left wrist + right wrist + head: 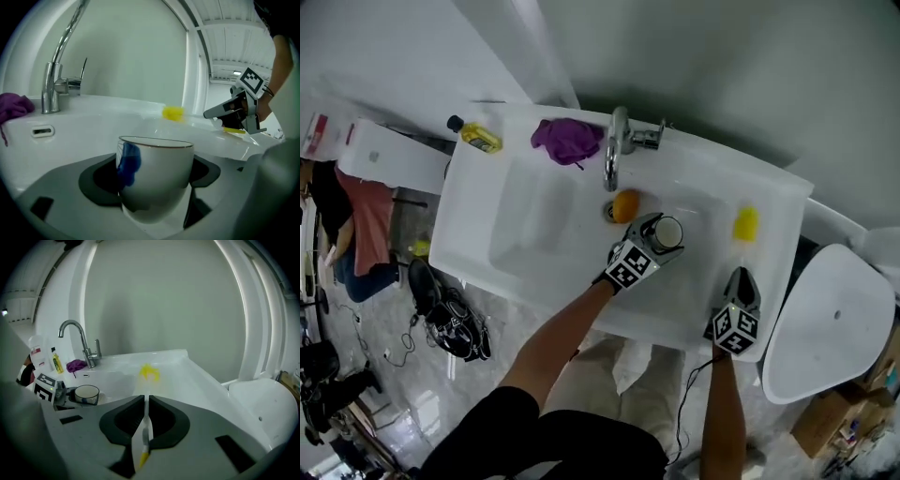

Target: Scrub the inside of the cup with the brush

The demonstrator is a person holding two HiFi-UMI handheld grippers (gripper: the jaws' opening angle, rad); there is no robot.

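The cup (669, 231) sits between the left hand-held gripper's (660, 235) jaws, over the sink (525, 234). The tap (617, 141) is just beyond it, with the cloth (567, 141) left of the tap and the bottle (476, 134) further left. The right hand-held gripper (741, 277) pinches the brush (143, 437), and the sponge (746, 223) lies straight ahead of it on the rim.

Right gripper (146, 399): jaws nearly together, clamped on a thin white brush (143, 437) with a yellow end
Far left: white cup (87, 394), upright at the left gripper (70, 397)
Sink ledge (197, 380): yellow object (149, 372) ahead; faucet (83, 341), purple cloth (76, 365) and 1 yellow bottle (56, 361) beyond
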